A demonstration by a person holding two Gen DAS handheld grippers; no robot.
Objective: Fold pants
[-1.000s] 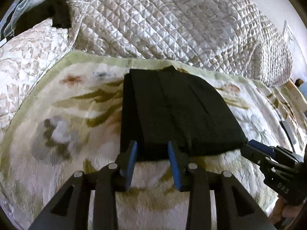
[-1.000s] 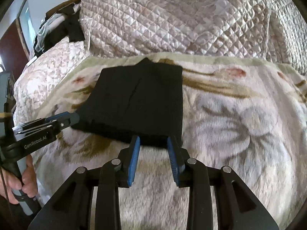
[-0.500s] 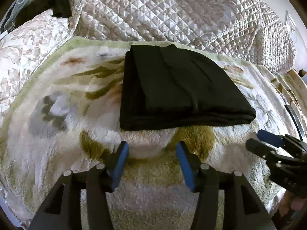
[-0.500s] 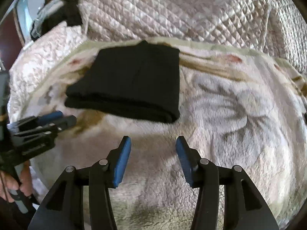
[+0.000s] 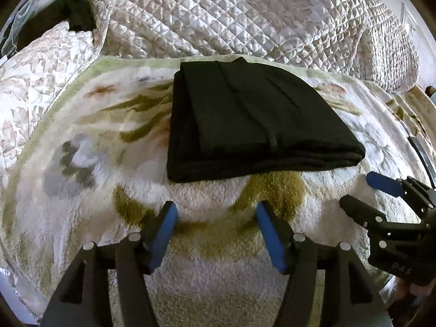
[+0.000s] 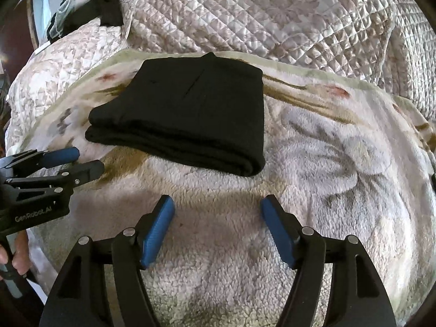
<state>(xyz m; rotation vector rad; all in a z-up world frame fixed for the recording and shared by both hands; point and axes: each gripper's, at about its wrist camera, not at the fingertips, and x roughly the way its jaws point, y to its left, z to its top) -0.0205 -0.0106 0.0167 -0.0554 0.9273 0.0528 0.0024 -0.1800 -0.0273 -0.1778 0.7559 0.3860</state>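
Lying as a compact layered rectangle on the fleece blanket (image 5: 81, 190), the black pants (image 5: 253, 125) are judged fully folded. Both tongs are held low and level, apart from the cloth: left gripper (image 5: 215, 234) and right gripper (image 6: 218, 229) spread wide, nothing gripped.

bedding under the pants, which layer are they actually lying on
The black folded pants lie on the fleecy floral blanket, the one with olive leaf print. The shiny quilted bedspread sits bunched behind, beyond their far edge.
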